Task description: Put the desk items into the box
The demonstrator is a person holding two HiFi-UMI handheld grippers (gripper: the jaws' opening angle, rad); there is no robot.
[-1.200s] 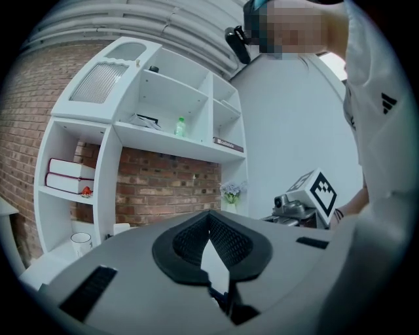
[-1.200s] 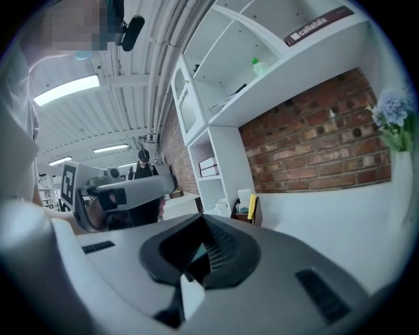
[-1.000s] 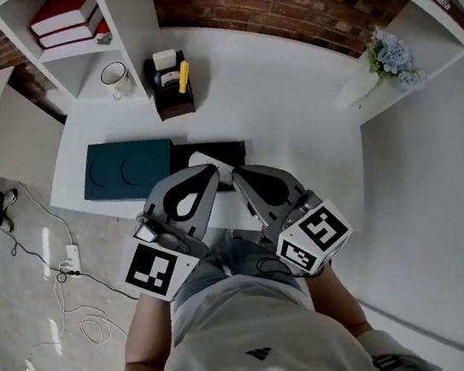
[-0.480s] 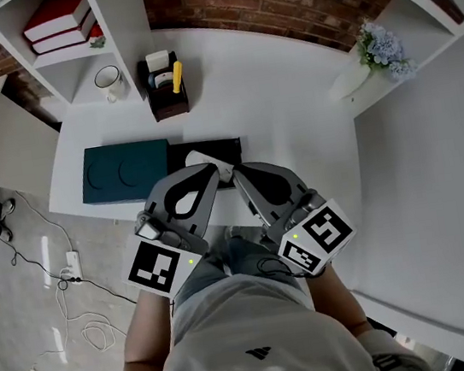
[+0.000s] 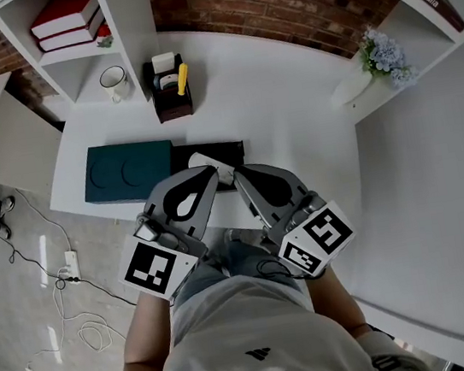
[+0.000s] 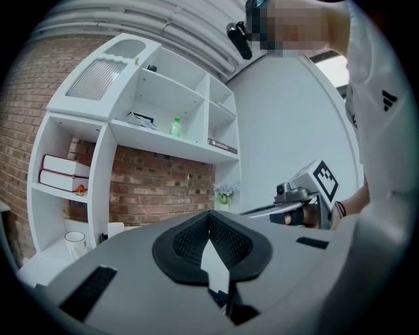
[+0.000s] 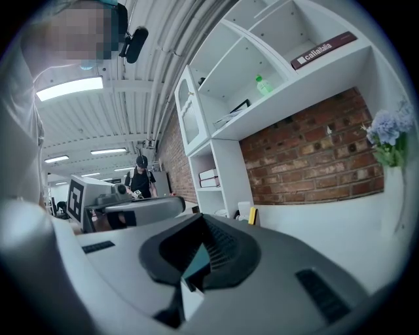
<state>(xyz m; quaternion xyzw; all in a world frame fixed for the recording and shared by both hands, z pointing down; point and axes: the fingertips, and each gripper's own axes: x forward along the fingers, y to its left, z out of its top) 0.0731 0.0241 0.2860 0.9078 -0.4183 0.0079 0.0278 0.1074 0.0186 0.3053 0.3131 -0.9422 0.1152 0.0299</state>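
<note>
Desk items left to gather sit toward the far left corner of the surface [image 5: 289,103]: a dark organizer [image 5: 173,94] with a yellow piece [image 5: 184,77] standing upright in it, and a white mug [image 5: 115,78] just to its left, close to the foot of the shelf unit. The black box [image 5: 228,148] lies open at the near edge with a white object [image 5: 208,161] already inside, and a teal case [image 5: 129,171] lies against its left side. Both the left tongs [image 5: 209,171] and the right tongs [image 5: 237,176] are pinched closed with nothing held, side by side, tips over the box's near rim and pointing roughly level toward the back wall. So the organizer and mug lie beyond the box, ahead and to the left of the tips, well apart from them. The left hand looks the nearer one. The organizer's long side runs roughly from near to far, which would suit a reach straight ahead once the tongs are opened.
</note>
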